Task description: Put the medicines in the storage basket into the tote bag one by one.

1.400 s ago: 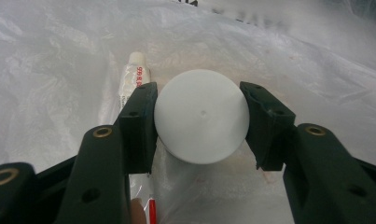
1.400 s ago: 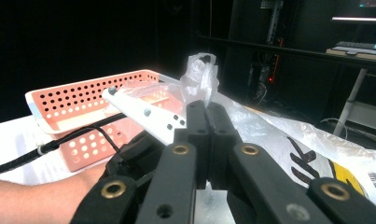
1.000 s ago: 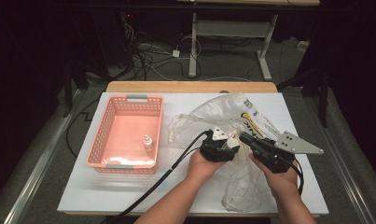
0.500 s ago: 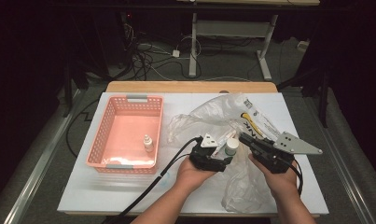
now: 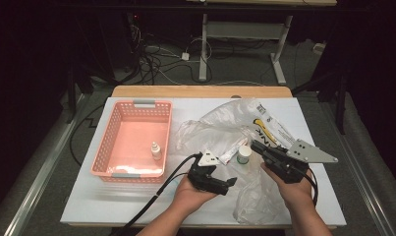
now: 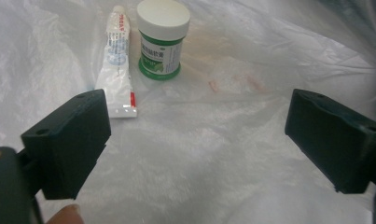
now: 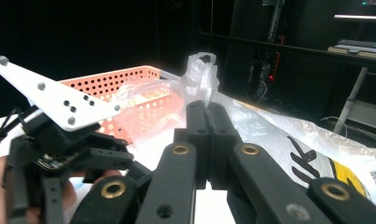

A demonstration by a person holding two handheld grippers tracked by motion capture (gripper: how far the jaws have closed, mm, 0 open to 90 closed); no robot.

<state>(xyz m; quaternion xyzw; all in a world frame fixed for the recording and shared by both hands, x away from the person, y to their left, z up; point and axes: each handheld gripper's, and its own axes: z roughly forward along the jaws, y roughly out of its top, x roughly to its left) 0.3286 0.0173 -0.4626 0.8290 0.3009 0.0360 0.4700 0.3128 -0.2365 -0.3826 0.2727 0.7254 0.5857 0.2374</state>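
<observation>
A green jar with a white lid [image 6: 161, 39] stands beside a white tube [image 6: 116, 60] on the crumpled clear plastic bag [image 5: 220, 129]. My left gripper [image 5: 224, 173] sits a little short of them. Its jaws have just been opening and now stand wide, and my left gripper [image 6: 197, 135] has only plastic between them. In the high view the jar [image 5: 243, 154] is just left of my right gripper [image 5: 257, 146]. The jaws of my right gripper [image 7: 206, 108] are shut. I cannot tell whether they pinch plastic.
A pink basket [image 5: 118, 129] stands at the left of the white table with a small white bottle [image 5: 156, 150] inside it. The printed end of the bag [image 5: 267, 129] spreads toward the right. Cables trail from both grippers toward the near edge.
The left gripper has let go of the jar, opened wide and drawn back toward the person and the left. The jar now stands free on the bag. The right gripper has not moved.
</observation>
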